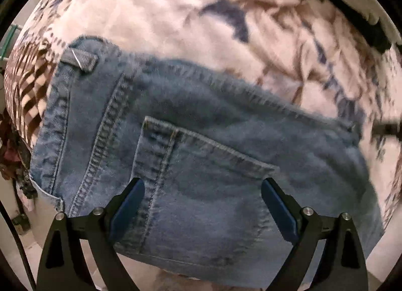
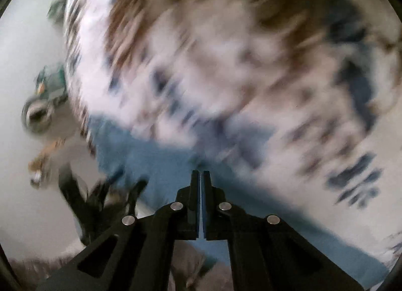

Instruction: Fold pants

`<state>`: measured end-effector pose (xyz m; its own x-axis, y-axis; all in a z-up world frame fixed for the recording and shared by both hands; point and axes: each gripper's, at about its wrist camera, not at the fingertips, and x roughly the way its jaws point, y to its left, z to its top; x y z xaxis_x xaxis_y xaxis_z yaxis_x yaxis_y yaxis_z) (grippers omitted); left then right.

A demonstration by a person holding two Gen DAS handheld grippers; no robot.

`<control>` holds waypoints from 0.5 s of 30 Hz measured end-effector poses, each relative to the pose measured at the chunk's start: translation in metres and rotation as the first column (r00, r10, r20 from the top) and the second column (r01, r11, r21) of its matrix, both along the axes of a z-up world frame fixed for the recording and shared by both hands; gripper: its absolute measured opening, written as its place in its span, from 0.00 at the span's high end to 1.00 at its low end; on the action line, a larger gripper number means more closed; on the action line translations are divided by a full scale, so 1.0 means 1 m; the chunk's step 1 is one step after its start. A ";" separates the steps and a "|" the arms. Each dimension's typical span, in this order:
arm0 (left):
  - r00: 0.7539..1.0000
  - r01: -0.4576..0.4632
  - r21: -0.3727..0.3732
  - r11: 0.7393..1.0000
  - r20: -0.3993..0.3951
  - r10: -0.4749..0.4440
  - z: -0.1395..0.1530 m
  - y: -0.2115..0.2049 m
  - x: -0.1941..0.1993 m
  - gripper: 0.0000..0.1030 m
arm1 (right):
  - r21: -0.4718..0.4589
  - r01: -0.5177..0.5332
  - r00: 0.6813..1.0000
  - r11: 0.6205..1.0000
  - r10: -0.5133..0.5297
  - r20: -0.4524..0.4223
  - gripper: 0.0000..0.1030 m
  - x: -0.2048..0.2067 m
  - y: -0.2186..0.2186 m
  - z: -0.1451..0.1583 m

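Observation:
Blue denim pants (image 1: 191, 145) lie on a patterned bedspread (image 1: 176, 14), waistband and back pocket facing me in the left wrist view. My left gripper (image 1: 203, 188) is open, its blue-padded fingers spread just above the pocket, holding nothing. The right wrist view is strongly blurred by motion. There my right gripper (image 2: 200, 173) has its fingers pressed together at the edge of the pants (image 2: 160, 160); whether denim is pinched between them cannot be told. The left gripper (image 2: 100, 190) shows at lower left in the right wrist view.
The white, brown and navy bedspread (image 2: 226, 65) fills most of both views. A dark rail (image 1: 364, 22) runs along the upper right. Dark red cloth (image 1: 12, 150) hangs at the left edge. Pale floor with blurred green and round objects (image 2: 42, 100) lies to the left.

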<state>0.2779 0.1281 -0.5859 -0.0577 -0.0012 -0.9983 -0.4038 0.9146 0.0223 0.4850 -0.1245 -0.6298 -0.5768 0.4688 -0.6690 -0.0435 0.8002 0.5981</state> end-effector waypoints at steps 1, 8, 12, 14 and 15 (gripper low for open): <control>1.000 -0.007 -0.001 1.000 0.014 0.007 0.005 0.000 0.004 0.08 | 0.018 -0.039 0.998 0.999 0.040 -0.040 0.96 -0.016 0.012 0.000; 0.999 0.020 -0.031 0.999 0.041 -0.019 0.003 -0.016 0.037 0.08 | -0.152 0.150 0.988 0.977 -0.151 0.004 1.00 -0.032 -0.018 -0.046; 0.993 0.106 -0.015 0.994 0.042 -0.106 -0.013 -0.040 0.067 0.08 | -0.154 0.257 0.966 0.954 -0.252 0.055 1.00 -0.022 -0.037 -0.043; 0.991 0.131 0.022 0.991 0.024 -0.132 -0.026 -0.046 0.080 0.06 | -0.164 0.221 0.974 0.961 -0.210 0.083 1.00 -0.028 -0.031 -0.039; 0.991 0.132 0.020 0.991 0.018 -0.132 -0.031 -0.046 0.087 0.00 | -0.166 0.211 0.976 0.963 -0.198 0.092 1.00 -0.036 -0.027 -0.039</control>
<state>0.3653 0.0817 -0.6165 -0.0365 0.0239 -0.9990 -0.2802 0.9594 0.0331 0.4492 -0.1520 -0.6687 -0.4267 0.4447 -0.7875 0.0937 0.8878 0.4505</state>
